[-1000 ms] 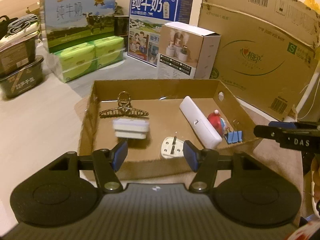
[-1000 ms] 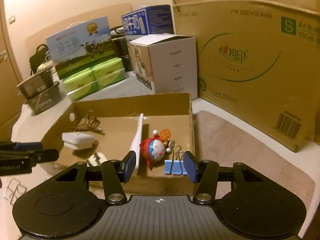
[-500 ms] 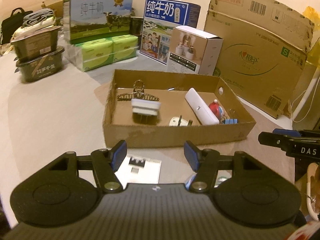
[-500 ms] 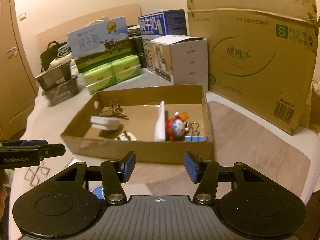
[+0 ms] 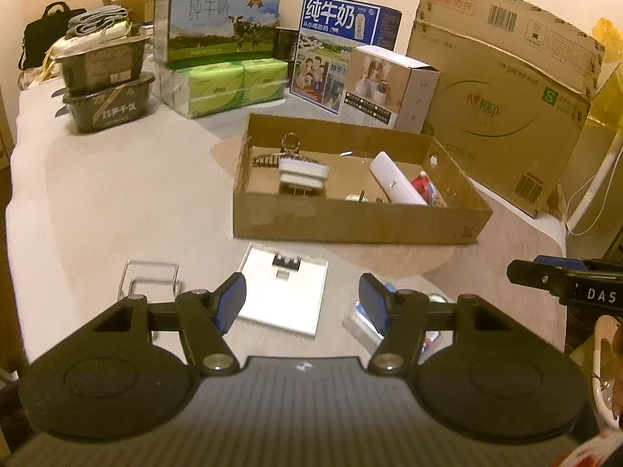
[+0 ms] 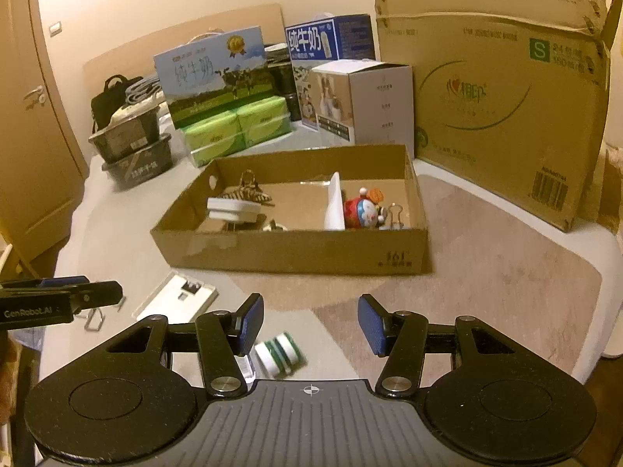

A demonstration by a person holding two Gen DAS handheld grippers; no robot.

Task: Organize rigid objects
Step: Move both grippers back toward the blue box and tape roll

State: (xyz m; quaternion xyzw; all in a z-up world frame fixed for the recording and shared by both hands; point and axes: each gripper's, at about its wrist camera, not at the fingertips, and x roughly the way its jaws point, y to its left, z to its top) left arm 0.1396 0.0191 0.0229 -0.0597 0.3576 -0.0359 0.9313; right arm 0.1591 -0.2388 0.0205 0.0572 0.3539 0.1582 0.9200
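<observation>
A shallow cardboard box (image 5: 350, 222) (image 6: 296, 251) holds a brown hair claw (image 6: 249, 194), a white charger (image 5: 301, 173), a white plug (image 5: 356, 197), a long white case (image 5: 395, 185), a red and blue toy figure (image 6: 360, 212) and a binder clip (image 6: 394, 218). In front of it lie a flat white card (image 5: 286, 294) (image 6: 175, 301), a wire clip (image 5: 150, 284) and a small green and white roll (image 6: 278, 354). My left gripper (image 5: 301, 299) is open above the card. My right gripper (image 6: 309, 325) is open above the roll.
Milk cartons (image 5: 218, 19), green tissue packs (image 5: 229, 83), dark food tubs (image 5: 105, 97), a white product box (image 5: 389, 85) and a large cardboard carton (image 5: 502, 105) stand behind the box. A brown mat (image 6: 486, 264) lies to the right. A door (image 6: 27, 124) is at far left.
Both grippers have pulled back and up from the box, both still open. The card, wire clip and roll in front of the box have come into view.
</observation>
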